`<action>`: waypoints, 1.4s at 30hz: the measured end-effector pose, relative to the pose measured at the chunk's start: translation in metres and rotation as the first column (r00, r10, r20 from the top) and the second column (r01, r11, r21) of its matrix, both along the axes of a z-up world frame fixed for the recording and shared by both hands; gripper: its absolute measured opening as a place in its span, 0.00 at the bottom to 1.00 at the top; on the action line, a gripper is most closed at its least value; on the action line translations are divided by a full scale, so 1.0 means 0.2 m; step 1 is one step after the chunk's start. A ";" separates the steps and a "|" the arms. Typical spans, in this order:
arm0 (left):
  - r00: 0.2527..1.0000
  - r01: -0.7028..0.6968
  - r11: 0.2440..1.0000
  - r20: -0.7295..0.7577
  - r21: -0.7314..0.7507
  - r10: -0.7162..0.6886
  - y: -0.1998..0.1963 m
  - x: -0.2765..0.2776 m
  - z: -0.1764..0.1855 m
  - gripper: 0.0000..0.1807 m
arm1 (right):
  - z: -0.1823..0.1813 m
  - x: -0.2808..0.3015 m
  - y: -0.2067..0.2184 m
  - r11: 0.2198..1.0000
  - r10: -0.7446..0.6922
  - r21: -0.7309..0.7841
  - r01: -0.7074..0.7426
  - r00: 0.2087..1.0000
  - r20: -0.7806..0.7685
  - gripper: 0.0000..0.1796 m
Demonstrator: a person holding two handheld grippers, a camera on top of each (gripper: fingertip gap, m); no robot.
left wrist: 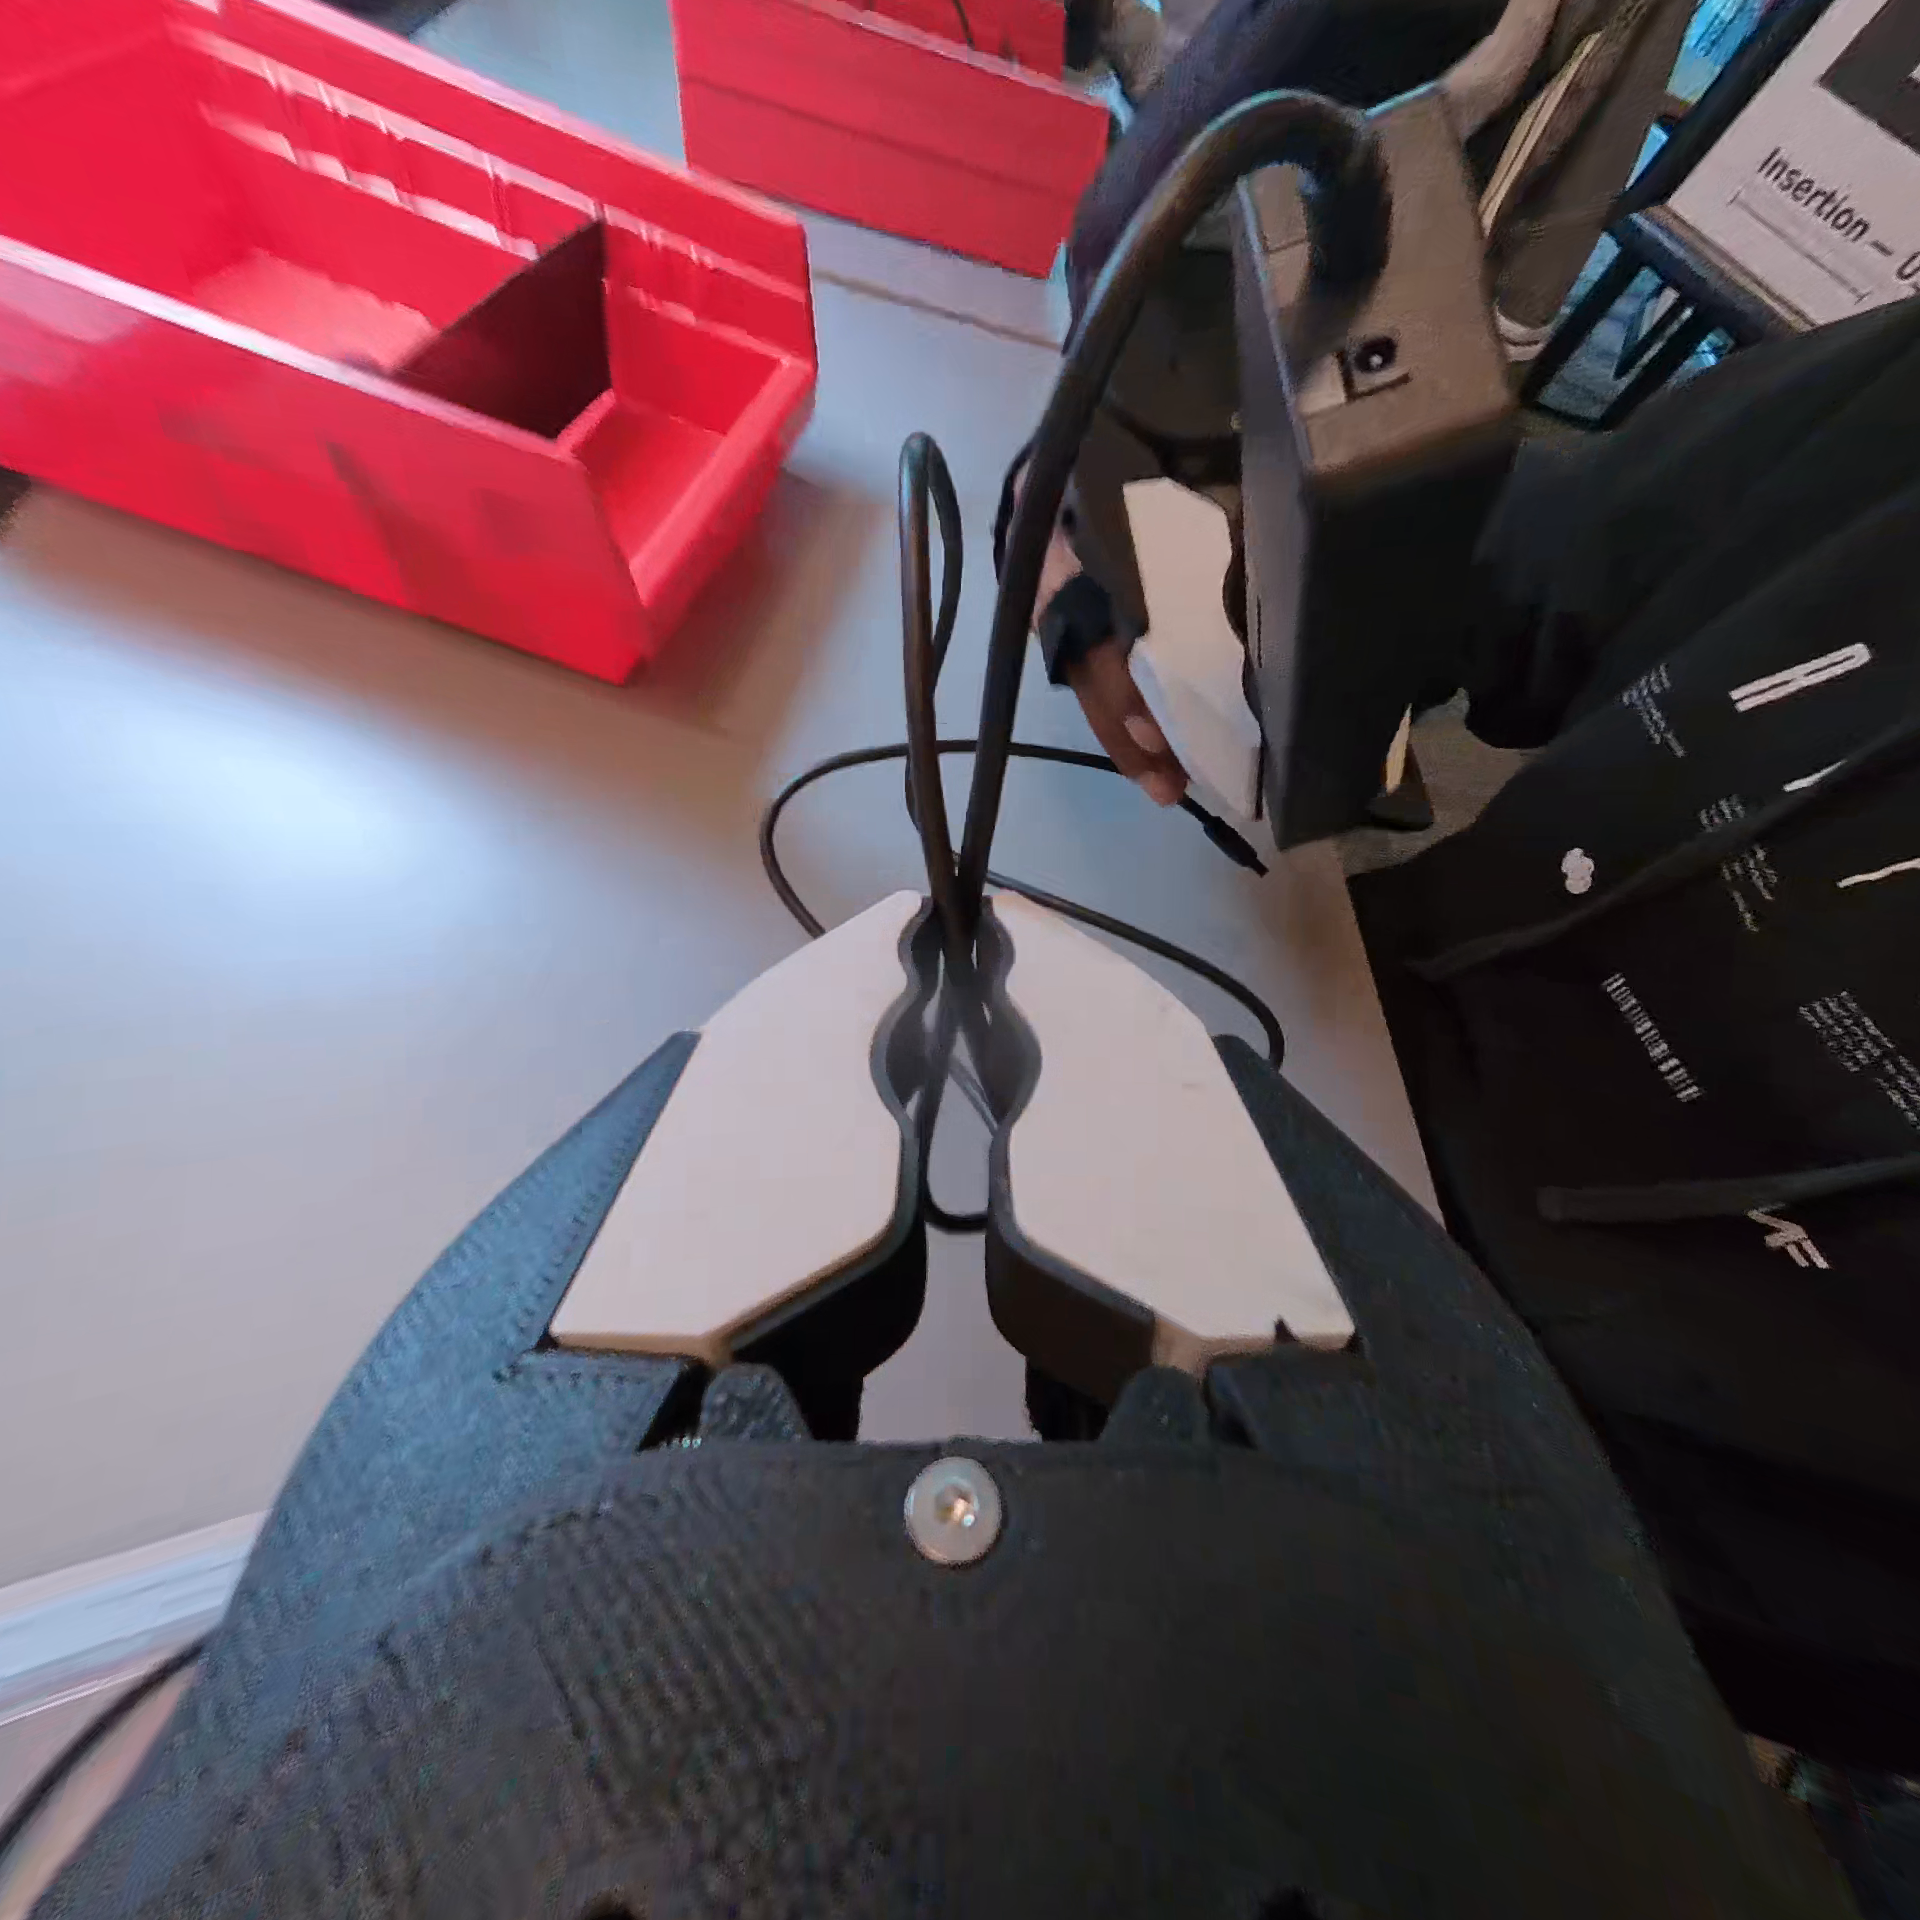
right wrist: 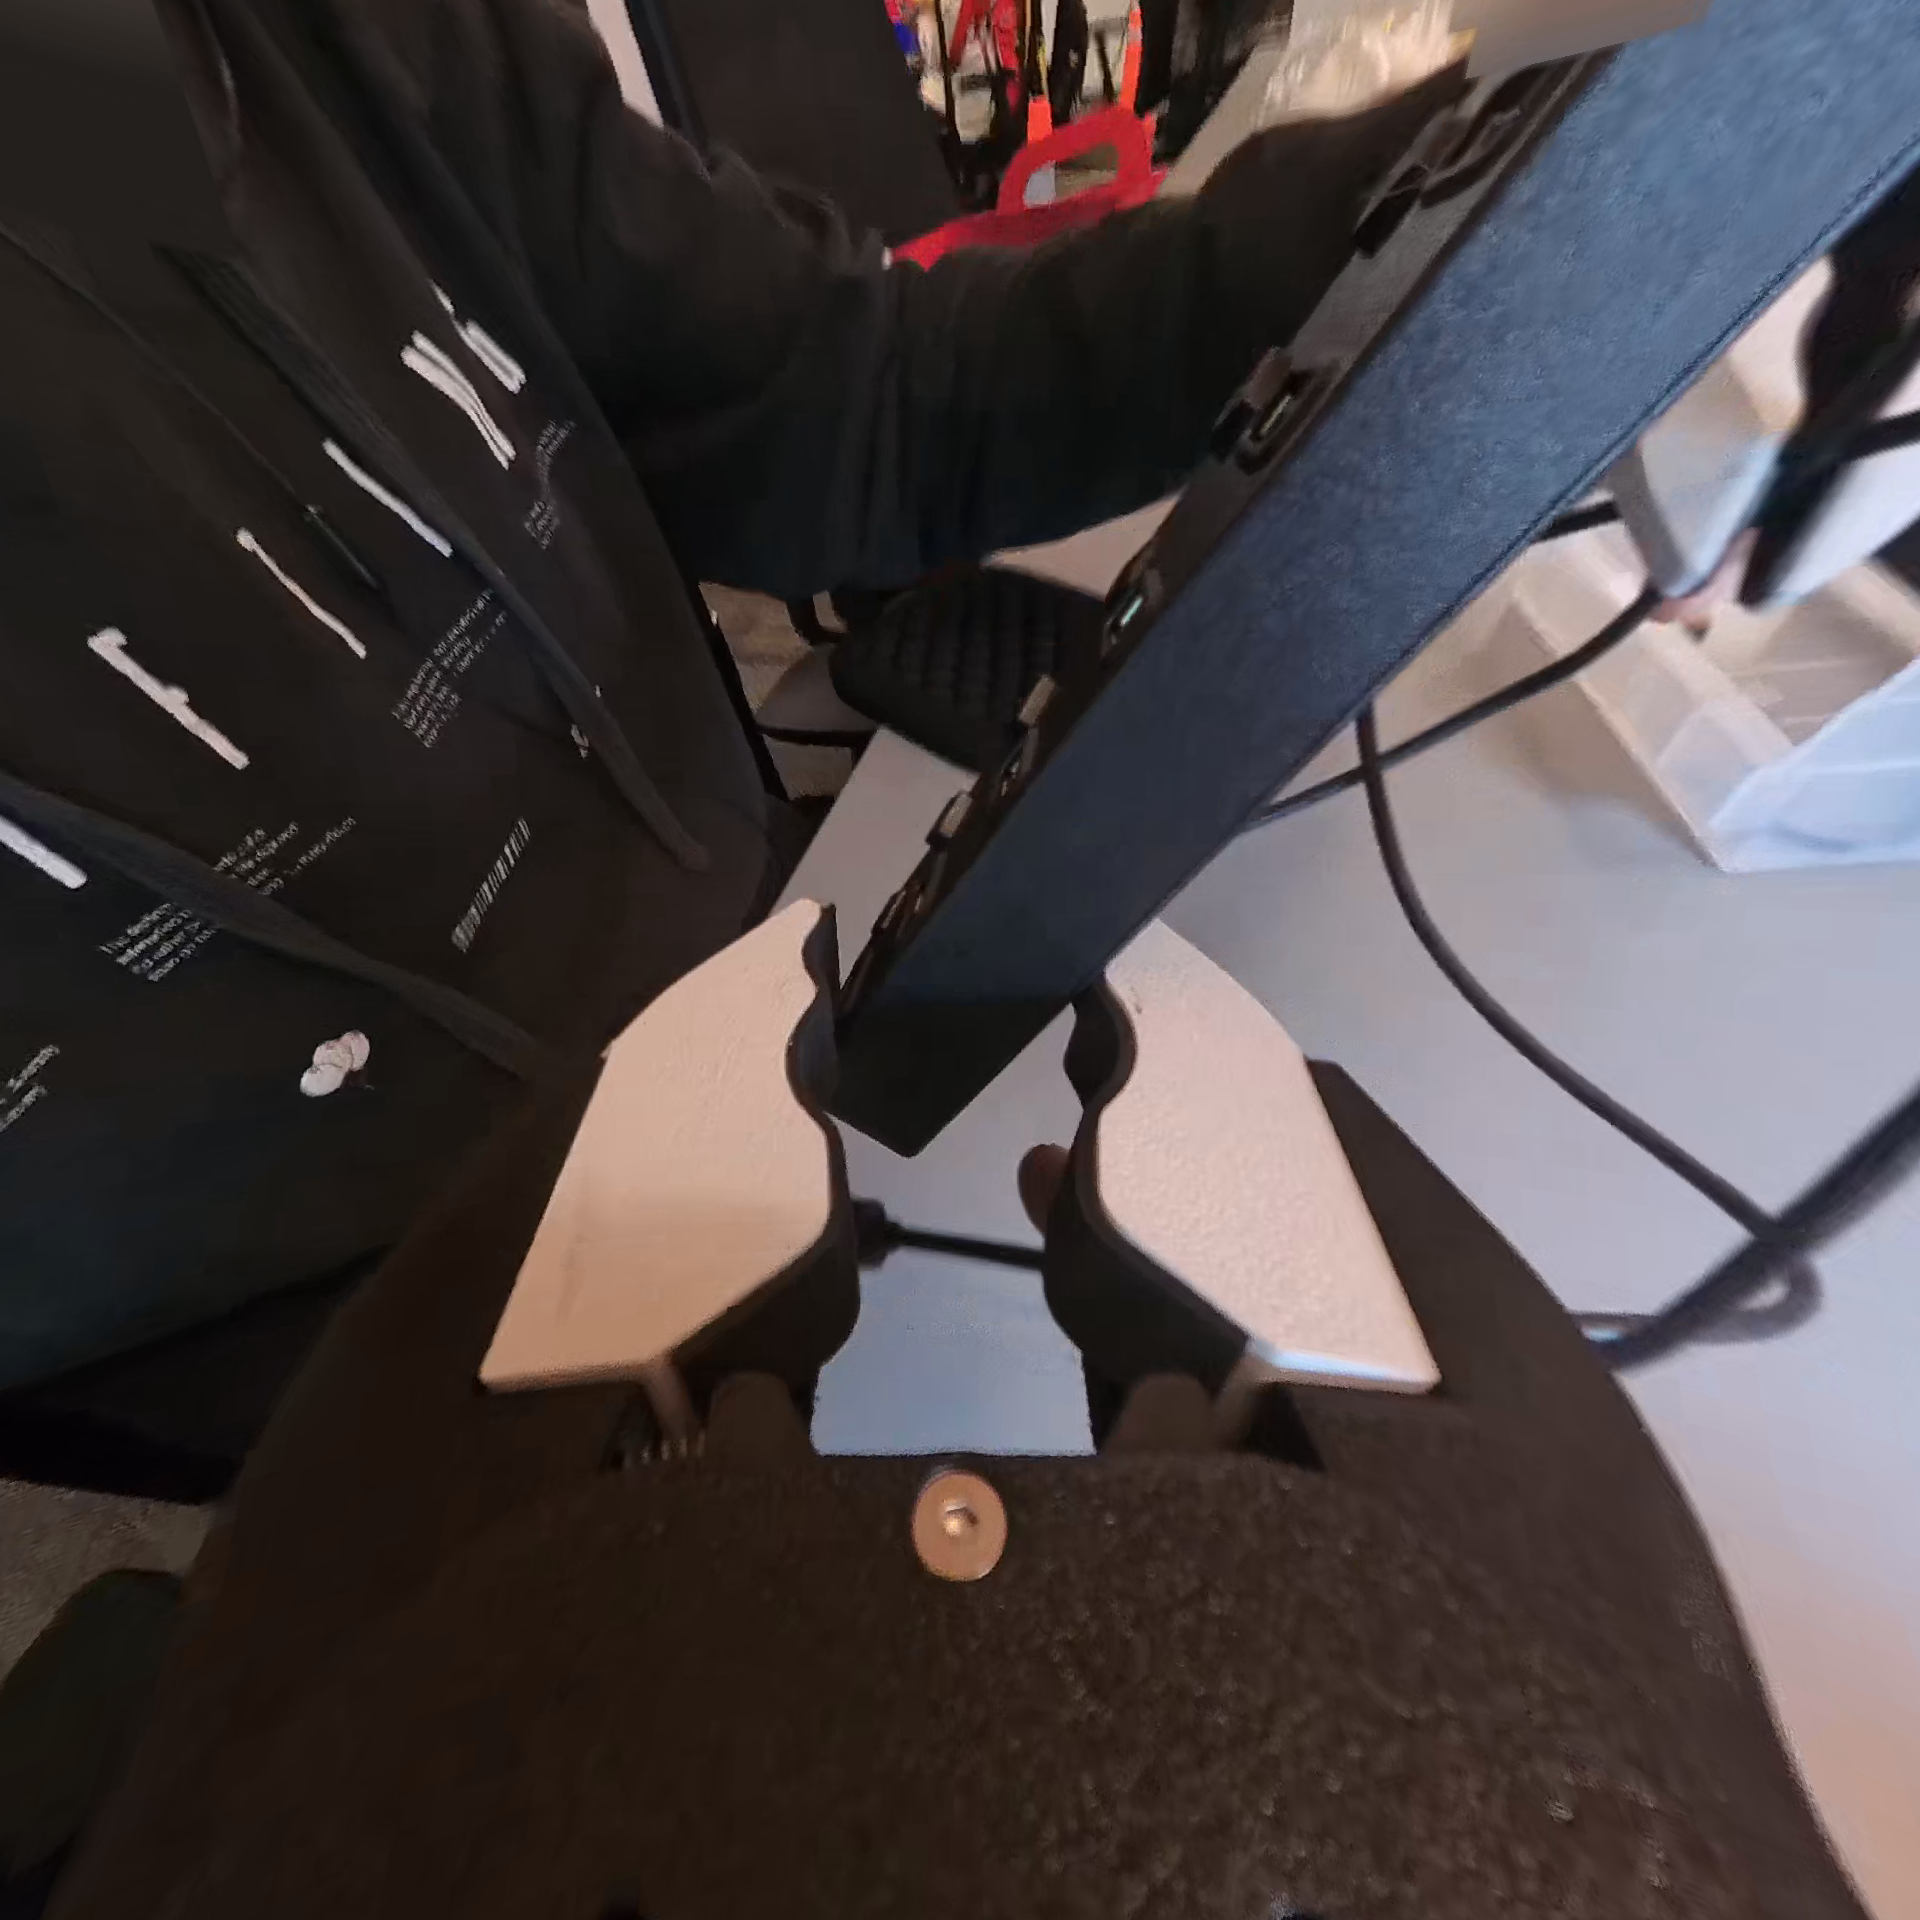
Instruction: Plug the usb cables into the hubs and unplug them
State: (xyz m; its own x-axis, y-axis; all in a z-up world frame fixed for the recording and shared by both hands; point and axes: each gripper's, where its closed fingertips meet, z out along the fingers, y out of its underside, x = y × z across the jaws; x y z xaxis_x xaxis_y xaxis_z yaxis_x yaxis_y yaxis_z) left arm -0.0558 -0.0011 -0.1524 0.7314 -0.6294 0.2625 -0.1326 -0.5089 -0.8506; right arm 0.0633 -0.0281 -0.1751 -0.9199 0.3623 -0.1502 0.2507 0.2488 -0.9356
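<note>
Worktop (left wrist: pixel 312 935): grey, carrying red bins (left wrist: pixel 416 416) well beyond the hub.
Left gripper (left wrist: pixel 951 935): fingers pinched narrow on crossed loops of black USB cable (left wrist: pixel 997 644), likely gathering slack toward the hub.
Right gripper (right wrist: pixel 951 997): fingers clamp one end of the long black USB hub (right wrist: pixel 1351 582), lifted off the worktop.
Loose plug (left wrist: pixel 1226 831): dangling below the hub, unplugged.
Obstruction: tangled cable loops beside the hub.

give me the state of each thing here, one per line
left hand-held gripper: shut on thin black cable
thin black cable: looped, its plug free, not in any port
right hand-held gripper: shut on long black hub
long black hub: lifted, tilted, ports seen look empty
red plastic bin: on table, empty where visible
</note>
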 end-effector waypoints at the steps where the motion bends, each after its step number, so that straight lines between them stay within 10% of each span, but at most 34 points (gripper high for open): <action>1: 1.000 0.008 0.999 -0.002 -0.041 -0.008 -0.01 0.01 -0.06 0.03 | -0.03 0.01 0.01 1.000 0.002 0.024 -0.002 1.000 0.030 0.23; 9: 0.962 -0.091 0.966 -0.272 -0.243 0.022 -0.13 0.01 -0.47 0.11 | -0.16 0.07 0.05 0.999 -0.002 -0.044 0.007 0.992 0.126 0.18; 22: 0.853 -0.353 0.930 -0.372 0.103 0.365 -0.28 -0.19 -0.23 0.26 | -0.19 0.02 0.33 0.972 -0.182 -0.119 0.202 0.969 0.165 0.14; 32: 0.951 -0.306 0.952 0.047 0.014 0.305 -0.41 -0.21 0.03 0.26 | -0.29 0.19 0.37 0.994 -0.110 0.043 0.104 0.978 0.180 0.14; 42: 0.885 -0.152 0.905 -0.463 -0.398 -0.055 -0.30 -0.10 -0.60 0.32 | -0.35 0.30 0.23 0.987 0.015 0.150 -0.055 0.967 0.254 0.14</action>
State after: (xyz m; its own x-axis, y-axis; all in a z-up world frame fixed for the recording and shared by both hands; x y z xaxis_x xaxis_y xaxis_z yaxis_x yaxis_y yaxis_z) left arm -0.0756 -0.0618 -0.2720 0.8583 -0.4991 0.1196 -0.4151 -0.8121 -0.4100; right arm 0.1235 0.0171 -0.2452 -0.8721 0.3678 -0.3228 0.4614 0.3980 -0.7929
